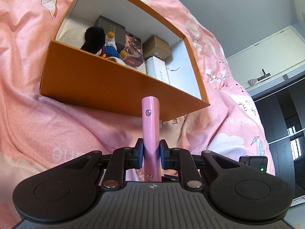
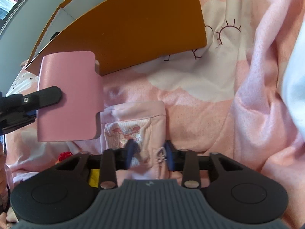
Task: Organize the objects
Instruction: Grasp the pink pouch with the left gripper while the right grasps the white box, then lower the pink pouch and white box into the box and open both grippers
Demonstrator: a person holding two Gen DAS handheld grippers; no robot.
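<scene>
An open orange box (image 1: 106,84) lies on a pink bedspread. Inside are a plush toy (image 1: 103,45), a dark grey box (image 1: 112,28), a brown picture box (image 1: 133,49), a small tan box (image 1: 157,46) and a white box (image 1: 158,70). My left gripper (image 1: 151,150) is shut on a flat pink plastic piece (image 1: 150,120), edge-on, just short of the box's near wall. In the right wrist view the same pink piece (image 2: 68,97) shows broadside beside the orange box (image 2: 137,24). My right gripper (image 2: 150,150) is shut on a pink fabric pouch (image 2: 137,126).
The rumpled pink bedspread (image 1: 38,114) surrounds the box. A white shelf (image 1: 266,80) and dark cabinet (image 1: 282,124) stand at the right. A small red thing (image 2: 64,155) and a yellow thing (image 2: 94,175) lie near my right gripper.
</scene>
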